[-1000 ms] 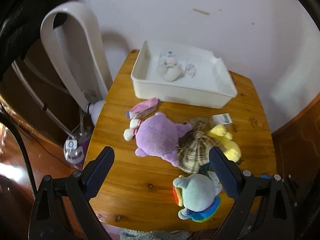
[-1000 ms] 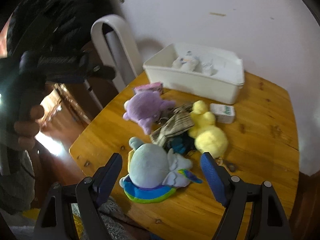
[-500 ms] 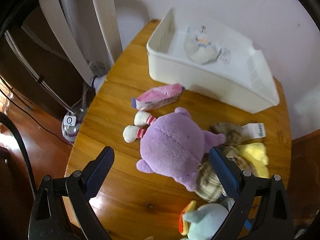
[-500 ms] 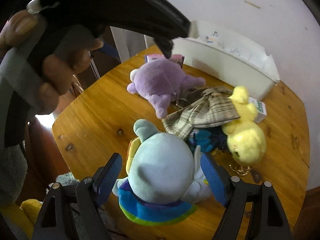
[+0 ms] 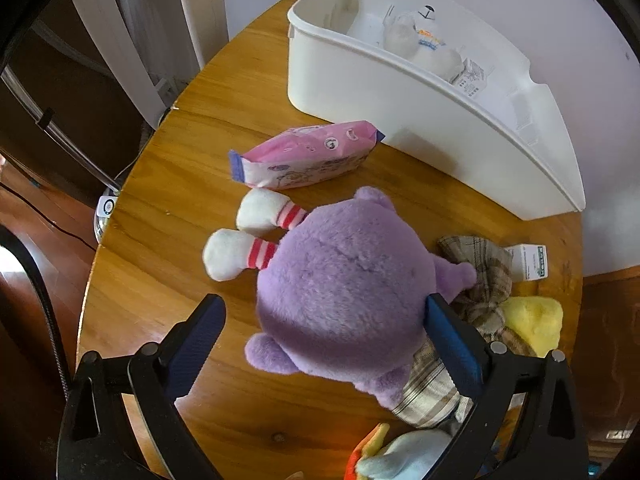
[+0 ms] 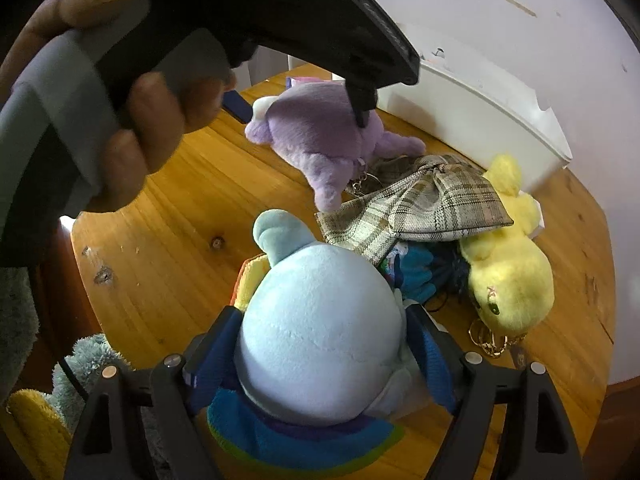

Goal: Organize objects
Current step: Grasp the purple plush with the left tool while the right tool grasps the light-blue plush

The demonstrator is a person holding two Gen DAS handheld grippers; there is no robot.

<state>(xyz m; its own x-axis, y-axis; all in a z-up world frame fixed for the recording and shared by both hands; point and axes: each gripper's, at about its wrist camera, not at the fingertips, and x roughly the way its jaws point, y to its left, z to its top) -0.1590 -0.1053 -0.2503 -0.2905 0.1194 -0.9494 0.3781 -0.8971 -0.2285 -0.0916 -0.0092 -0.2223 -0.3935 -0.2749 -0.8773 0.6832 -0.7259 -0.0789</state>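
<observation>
A purple plush (image 5: pixel 344 280) with white striped feet lies on the round wooden table (image 5: pixel 160 220). My left gripper (image 5: pixel 323 302) stands open astride its body; the right finger brushes the fur and the left finger is clear of it. Close to the near edge, a light blue plush (image 6: pixel 316 360) with a rainbow collar sits between the fingers of my right gripper (image 6: pixel 322 314). These jaws are opening, their pads hard against the plush's sides. At the back stands a white bin (image 5: pixel 400 92) with a white plush (image 5: pixel 416 36) in it.
A pink packet (image 5: pixel 308 154) lies in front of the bin. A plaid cloth (image 6: pixel 420 204), a yellow plush (image 6: pixel 508 272) with a gold keyring and a small white box (image 5: pixel 530 262) crowd the right side. A hand (image 6: pixel 132 120) holds the left gripper at upper left.
Both grippers have come down toward the table. The left one now straddles the purple plush and the right one now straddles the light blue plush.
</observation>
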